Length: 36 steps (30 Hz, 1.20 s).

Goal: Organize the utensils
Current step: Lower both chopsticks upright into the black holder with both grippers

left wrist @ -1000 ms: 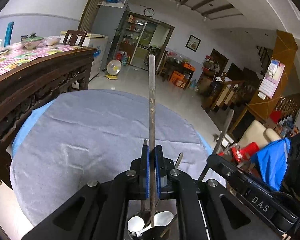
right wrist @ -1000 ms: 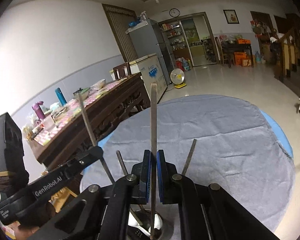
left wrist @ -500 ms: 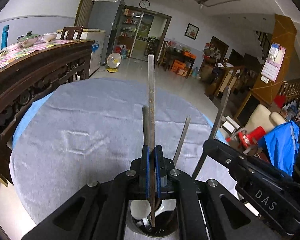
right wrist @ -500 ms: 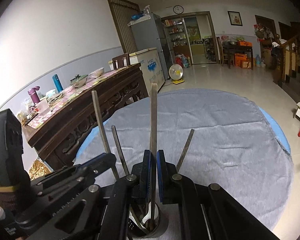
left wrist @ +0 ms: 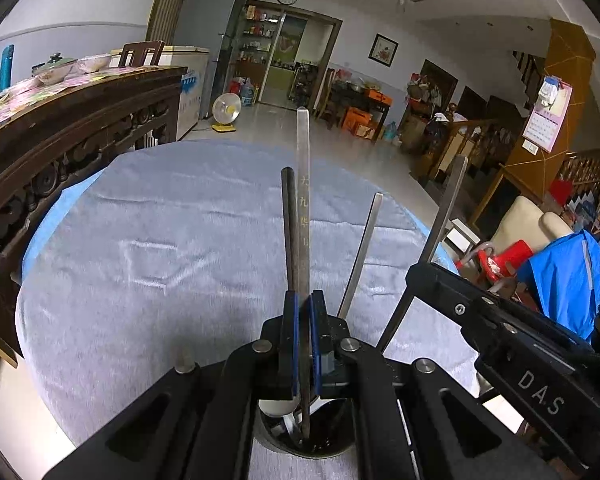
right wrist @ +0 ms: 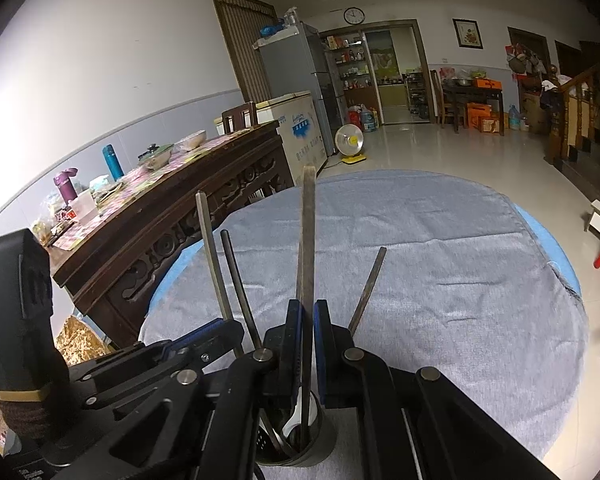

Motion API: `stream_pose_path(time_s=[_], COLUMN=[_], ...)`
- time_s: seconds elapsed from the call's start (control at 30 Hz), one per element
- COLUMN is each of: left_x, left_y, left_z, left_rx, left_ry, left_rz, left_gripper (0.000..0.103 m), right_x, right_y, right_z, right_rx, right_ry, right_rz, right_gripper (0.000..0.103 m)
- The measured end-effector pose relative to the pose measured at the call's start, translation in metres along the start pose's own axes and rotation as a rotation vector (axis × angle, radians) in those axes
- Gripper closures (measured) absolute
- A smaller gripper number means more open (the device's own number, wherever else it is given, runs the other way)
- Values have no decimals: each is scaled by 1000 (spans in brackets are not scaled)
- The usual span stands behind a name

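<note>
My left gripper (left wrist: pixel 304 312) is shut on a flat metal utensil handle (left wrist: pixel 302 184) that stands upright, its lower end inside a round metal holder (left wrist: pixel 284 438) on the grey cloth. My right gripper (right wrist: pixel 307 320) is shut on another flat metal handle (right wrist: pixel 308 224), also upright with its lower end in the same holder (right wrist: pixel 320 446). Other handles lean in the holder: a dark rod (left wrist: pixel 287 216) and a thin strip (left wrist: pixel 363 248). A white spoon bowl (right wrist: pixel 294 424) lies inside. Each gripper body shows in the other's view.
The holder stands near the front edge of a round table under a grey cloth (left wrist: pixel 160 220). A dark carved wooden sideboard (right wrist: pixel 188 216) with bowls and bottles stands to the left. A blue bag (left wrist: pixel 560 272) and red item lie on a chair to the right.
Both grippers have lowered their utensils into the holder. More of the leaning handles now rise into view beside each held handle.
</note>
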<state>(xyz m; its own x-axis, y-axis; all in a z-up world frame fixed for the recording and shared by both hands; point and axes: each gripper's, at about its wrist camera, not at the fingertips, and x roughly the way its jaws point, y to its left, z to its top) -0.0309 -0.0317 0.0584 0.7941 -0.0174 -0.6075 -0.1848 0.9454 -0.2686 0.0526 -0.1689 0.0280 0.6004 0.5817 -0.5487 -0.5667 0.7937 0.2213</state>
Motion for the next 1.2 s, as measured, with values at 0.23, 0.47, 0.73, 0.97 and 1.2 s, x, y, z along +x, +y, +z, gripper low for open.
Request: stream_pose_path(time_s=[0.23,0.47,0.73,0.97,1.2], left_x=[-2,-5,-7,-8,-10], left_y=[4,4,6,6,6], left_z=[-2,-3,-6,-5,-4], left_rx=[-13,-16,-23,-22,-28], left_ry=[8,10,18,17,18], left_rz=[-11,-16,-14,-14,-20], left_gripper=[97,97,97,97,97], right_x=[1,0,0,0,0], right_y=[1,1,0,0,2], right_z=[-4,-5,-8,-9,-9], right_rx=[-5,-9,-6,-13,-17], right_ry=[12,14,18,17,22], right_rz=[-3,-4,-5,-8,-8], right_gripper=[96,96,96,96,95])
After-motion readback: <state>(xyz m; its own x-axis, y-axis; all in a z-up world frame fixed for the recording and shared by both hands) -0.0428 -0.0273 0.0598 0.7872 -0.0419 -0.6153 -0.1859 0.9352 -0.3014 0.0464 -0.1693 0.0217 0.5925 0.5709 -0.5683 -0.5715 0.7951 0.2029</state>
